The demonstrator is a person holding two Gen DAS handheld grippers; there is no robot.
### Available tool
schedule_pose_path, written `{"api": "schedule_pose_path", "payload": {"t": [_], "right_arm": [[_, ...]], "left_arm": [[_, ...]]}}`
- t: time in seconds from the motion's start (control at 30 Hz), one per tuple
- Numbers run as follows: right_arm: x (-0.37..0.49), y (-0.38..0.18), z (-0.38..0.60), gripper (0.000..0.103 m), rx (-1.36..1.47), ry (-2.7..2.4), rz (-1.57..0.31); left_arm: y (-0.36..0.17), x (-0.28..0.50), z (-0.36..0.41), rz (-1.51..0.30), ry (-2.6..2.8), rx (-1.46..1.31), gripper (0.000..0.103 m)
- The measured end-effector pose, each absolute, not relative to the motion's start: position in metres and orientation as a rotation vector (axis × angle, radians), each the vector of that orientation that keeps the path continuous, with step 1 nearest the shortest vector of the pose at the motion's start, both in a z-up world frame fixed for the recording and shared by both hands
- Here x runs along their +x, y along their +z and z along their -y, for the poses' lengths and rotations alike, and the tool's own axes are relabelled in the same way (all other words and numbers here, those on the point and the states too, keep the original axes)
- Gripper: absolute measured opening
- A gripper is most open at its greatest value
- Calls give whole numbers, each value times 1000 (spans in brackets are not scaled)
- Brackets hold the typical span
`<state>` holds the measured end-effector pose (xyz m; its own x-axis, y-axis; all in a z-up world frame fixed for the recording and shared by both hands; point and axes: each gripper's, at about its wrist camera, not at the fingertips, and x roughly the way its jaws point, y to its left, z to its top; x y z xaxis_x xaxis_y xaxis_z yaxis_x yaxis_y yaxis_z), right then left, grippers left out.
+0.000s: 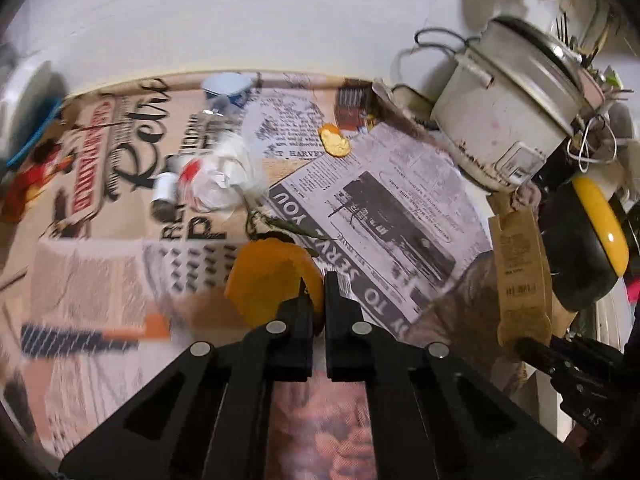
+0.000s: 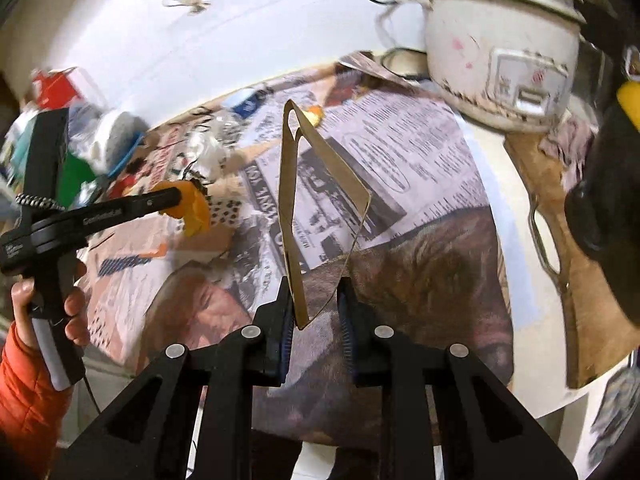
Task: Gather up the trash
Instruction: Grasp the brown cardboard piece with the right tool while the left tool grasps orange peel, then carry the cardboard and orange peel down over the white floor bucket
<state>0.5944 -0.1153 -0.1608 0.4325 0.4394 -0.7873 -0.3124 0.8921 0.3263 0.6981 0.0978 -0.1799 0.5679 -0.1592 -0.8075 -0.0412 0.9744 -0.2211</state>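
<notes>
My left gripper (image 1: 318, 288) is shut on a large orange peel (image 1: 272, 280) and holds it above the newspaper-covered table (image 1: 384, 216); it also shows in the right wrist view (image 2: 176, 200) with the peel (image 2: 192, 212). My right gripper (image 2: 316, 292) is shut on a folded brown cardboard sleeve (image 2: 292, 208), held upright; the sleeve also shows in the left wrist view (image 1: 520, 264). Still on the table are a small orange peel (image 1: 334, 140), crumpled white paper (image 1: 224, 176), a small white bottle (image 1: 164, 190) and a blue-and-white cup (image 1: 226, 88).
A dirty white rice cooker (image 1: 504, 116) stands at the back right with cables behind it. A black and yellow object (image 1: 592, 232) sits at the right edge. A wooden board (image 2: 560, 208) lies right of the newspaper. More clutter (image 2: 80, 144) sits at the left.
</notes>
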Motion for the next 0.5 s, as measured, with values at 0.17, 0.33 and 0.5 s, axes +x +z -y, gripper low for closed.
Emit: {"api": "schedule_pose_path", "payload": {"t": [0.17, 0.33, 0.5], "right_arm": [[583, -150, 120, 19, 94, 544, -986], [569, -142, 120, 19, 97, 569, -963], [546, -133, 116, 19, 106, 573, -932]], "left_arm": [[-160, 656, -91, -926, -19, -251, 2], [-147, 620, -89, -910, 13, -250, 2], [-137, 583, -91, -885, 6, -236, 2]]}}
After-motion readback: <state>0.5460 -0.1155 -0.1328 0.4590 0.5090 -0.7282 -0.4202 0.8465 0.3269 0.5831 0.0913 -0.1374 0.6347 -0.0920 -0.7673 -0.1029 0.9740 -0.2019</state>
